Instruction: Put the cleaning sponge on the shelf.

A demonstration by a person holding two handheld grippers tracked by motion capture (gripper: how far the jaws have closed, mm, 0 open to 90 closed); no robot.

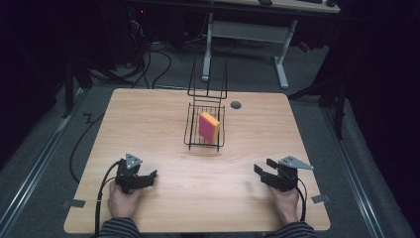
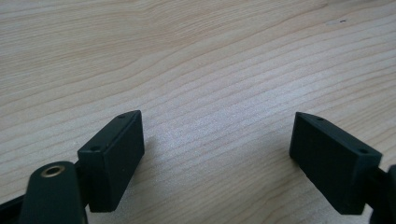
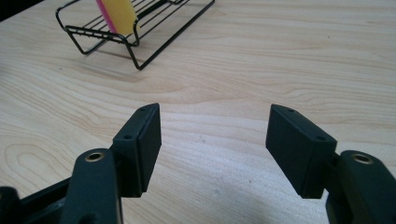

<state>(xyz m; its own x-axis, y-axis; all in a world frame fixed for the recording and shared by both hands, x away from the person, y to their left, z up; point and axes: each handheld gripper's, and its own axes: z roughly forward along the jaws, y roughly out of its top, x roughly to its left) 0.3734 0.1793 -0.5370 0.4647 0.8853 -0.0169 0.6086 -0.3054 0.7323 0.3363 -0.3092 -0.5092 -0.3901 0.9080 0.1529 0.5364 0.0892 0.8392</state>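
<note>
A black wire rack (image 1: 190, 130) stands at the middle of the wooden table (image 1: 148, 119), and a pink and yellow sponge (image 1: 209, 127) leans upright inside it. The rack (image 3: 93, 35) and the sponge (image 3: 119, 14) sit at the top left of the right gripper view. My left gripper (image 1: 152, 174) rests near the table's front left, held in a hand, open with bare wood between its jaws (image 2: 217, 140). My right gripper (image 1: 262, 166) rests at the front right, also open and holding nothing (image 3: 215, 135).
A small dark round grommet (image 1: 236, 105) sits in the table behind the rack. Cables (image 1: 101, 191) trail from both grippers toward the front edge. Beyond the table stand a white desk frame (image 1: 245, 37) and floor cables in a dark room.
</note>
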